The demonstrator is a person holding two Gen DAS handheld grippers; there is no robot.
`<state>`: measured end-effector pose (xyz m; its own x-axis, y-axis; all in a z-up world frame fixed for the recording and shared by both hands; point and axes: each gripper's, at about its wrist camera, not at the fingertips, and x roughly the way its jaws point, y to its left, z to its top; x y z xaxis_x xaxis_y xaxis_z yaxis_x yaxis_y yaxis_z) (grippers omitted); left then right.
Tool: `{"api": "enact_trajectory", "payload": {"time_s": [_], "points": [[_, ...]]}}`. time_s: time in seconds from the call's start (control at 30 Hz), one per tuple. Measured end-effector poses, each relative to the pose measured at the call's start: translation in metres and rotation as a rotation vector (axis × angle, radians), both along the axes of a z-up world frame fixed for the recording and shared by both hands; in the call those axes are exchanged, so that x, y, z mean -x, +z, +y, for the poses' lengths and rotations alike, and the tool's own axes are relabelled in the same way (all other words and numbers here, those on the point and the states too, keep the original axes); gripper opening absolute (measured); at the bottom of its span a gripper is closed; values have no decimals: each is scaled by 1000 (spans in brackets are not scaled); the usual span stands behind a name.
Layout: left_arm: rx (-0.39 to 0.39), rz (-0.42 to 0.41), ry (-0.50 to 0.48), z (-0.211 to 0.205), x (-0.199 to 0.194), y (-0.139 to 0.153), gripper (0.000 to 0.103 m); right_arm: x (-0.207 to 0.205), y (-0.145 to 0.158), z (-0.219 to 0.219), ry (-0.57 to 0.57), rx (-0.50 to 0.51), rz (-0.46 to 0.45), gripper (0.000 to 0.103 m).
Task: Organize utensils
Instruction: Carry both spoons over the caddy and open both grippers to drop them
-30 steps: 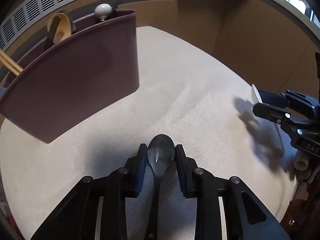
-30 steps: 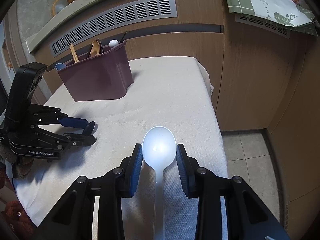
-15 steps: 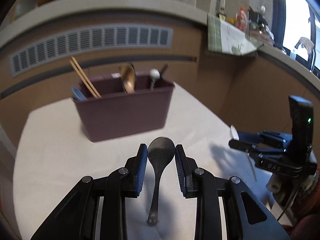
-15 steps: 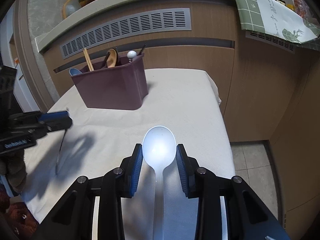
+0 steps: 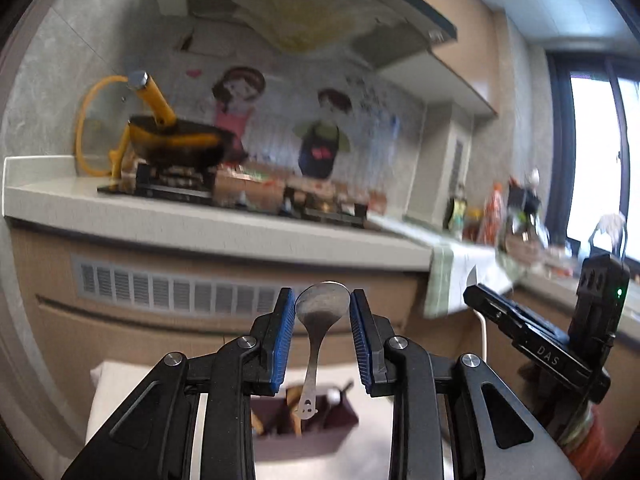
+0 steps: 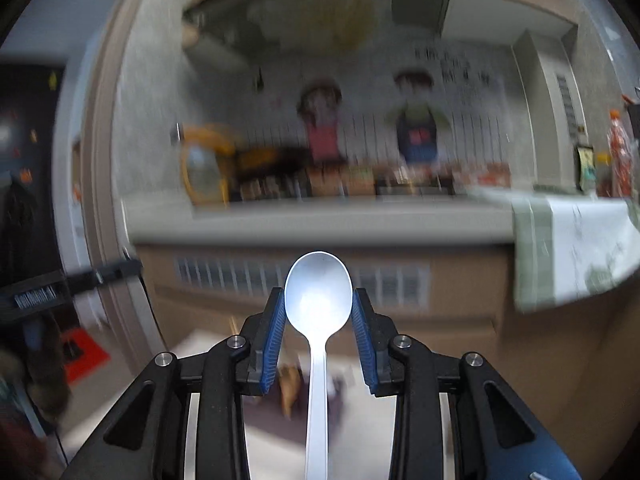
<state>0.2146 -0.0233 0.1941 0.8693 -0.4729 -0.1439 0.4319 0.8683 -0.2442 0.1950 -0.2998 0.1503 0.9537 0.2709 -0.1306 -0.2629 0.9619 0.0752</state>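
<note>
My left gripper [image 5: 322, 312] is shut on a metal spoon [image 5: 320, 312], bowl up between the blue pads, handle hanging down over the maroon utensil caddy [image 5: 304, 428] on the white-clothed table [image 5: 120, 392]. My right gripper [image 6: 318, 308] is shut on a white plastic spoon [image 6: 318, 300], bowl up, handle pointing down; the caddy [image 6: 296, 392] shows blurred below it. The right gripper also shows in the left wrist view [image 5: 536, 340] at the right, level with the left one. The caddy holds a wooden spoon and other utensils.
Both views look level at the kitchen counter [image 5: 224, 232] with a stove and a dark pan [image 5: 176, 144]. A vented wooden cabinet front [image 5: 176, 292] stands behind the table. A green-white cloth [image 6: 568, 248] hangs over the counter at right.
Both grippers have lifted and tilted upward with their spoons, so the views swung from the table to the counter. The caddy now sits low in both views.
</note>
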Motion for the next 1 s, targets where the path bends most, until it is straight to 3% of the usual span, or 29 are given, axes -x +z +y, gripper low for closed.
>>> {"api": "enact_trajectory", "payload": {"time_s": [0.13,0.3,0.53,0.77,1.0], "points": [[94,42,3,14,-34,-15,29,-26,16,10,46,-69,-48,30],[119,179,9,19,-82,-60,29,-67,-13,31,16,-75,-23,31],[110,300,6,14,-130,-114,29,-118,-57,49,-3,-80,35,31],[111,368,-2,11,-145,-146,29,-154,-99,50,-30,-99,133,31],[89,405,18,7,-143,-167,29,-159,-123,53,-61,-48,144,32]]}}
